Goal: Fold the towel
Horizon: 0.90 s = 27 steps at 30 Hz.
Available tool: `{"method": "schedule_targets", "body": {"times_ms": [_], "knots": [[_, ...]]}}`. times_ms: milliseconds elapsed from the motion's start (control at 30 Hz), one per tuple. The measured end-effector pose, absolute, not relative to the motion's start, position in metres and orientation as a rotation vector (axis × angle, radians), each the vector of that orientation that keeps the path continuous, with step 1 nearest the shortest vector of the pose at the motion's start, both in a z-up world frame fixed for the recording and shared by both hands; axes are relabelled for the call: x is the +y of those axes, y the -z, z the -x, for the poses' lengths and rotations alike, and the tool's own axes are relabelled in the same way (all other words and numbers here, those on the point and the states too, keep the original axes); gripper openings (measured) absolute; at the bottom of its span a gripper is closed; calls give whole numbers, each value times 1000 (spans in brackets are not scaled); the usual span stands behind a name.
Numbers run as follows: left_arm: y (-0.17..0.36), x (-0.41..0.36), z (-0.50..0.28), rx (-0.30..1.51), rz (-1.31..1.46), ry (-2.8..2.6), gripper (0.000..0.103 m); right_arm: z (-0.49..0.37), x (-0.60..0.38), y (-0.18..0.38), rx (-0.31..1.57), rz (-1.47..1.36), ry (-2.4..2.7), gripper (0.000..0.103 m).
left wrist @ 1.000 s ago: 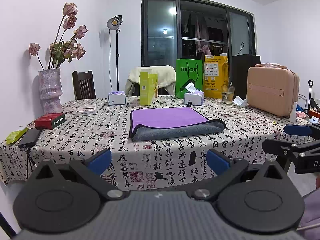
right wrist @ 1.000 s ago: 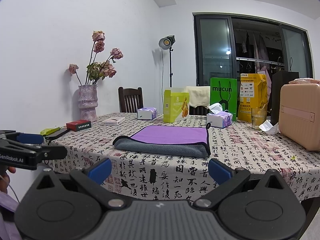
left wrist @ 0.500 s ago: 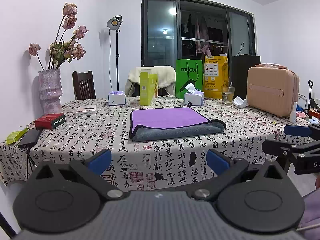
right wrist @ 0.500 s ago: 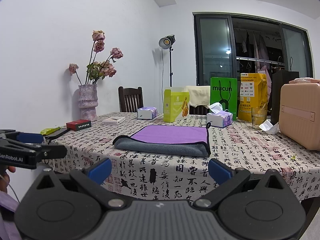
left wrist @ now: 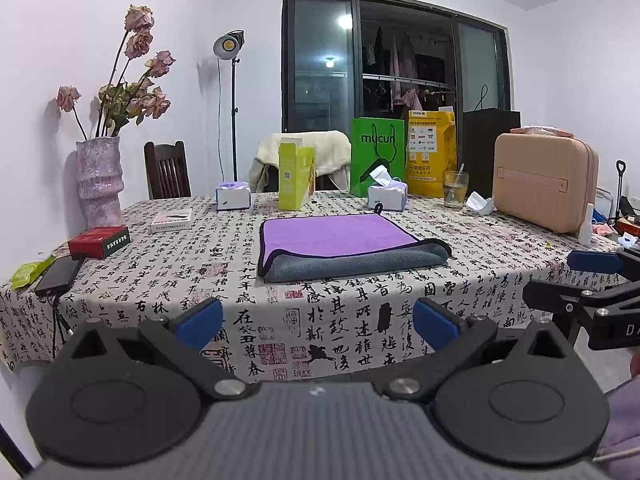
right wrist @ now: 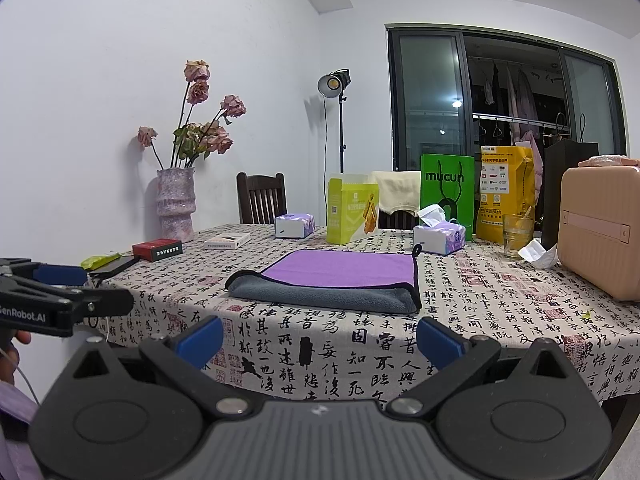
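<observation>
White walls and a dark glass sliding door back a desk covered by a cloth printed with black calligraphy. On it, seen from the left wrist camera, the towel lies flat at about 12 o'clock from the left tongs, folded over with its purple face up and a grey layer showing along the near edge. Both left fingers stand wide apart with nothing between them, short of the desk's near edge and well apart from the towel. The right tongs are likewise spread and empty, with the towel at 12 o'clock beyond them; in the left view they show at 3 o'clock.

Around the towel: a pink vase of dried roses at 10 o'clock, a red box and a phone at 9 o'clock, a yellow-green carton and a green bag behind it, a tissue box just past its far corner, and a beige case at 2 o'clock.
</observation>
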<state>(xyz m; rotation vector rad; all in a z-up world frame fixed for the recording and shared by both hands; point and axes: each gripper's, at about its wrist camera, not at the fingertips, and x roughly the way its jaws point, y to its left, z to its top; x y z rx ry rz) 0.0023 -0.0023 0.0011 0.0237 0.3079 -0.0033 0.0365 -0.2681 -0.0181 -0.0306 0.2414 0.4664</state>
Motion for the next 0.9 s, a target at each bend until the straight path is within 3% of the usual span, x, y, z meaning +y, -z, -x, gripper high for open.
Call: {"method": "schedule_targets", "body": {"times_ms": [900], "knots": [[2, 27, -64, 355, -1, -65, 103, -84, -272, 26, 256, 57, -398, 103]]}}
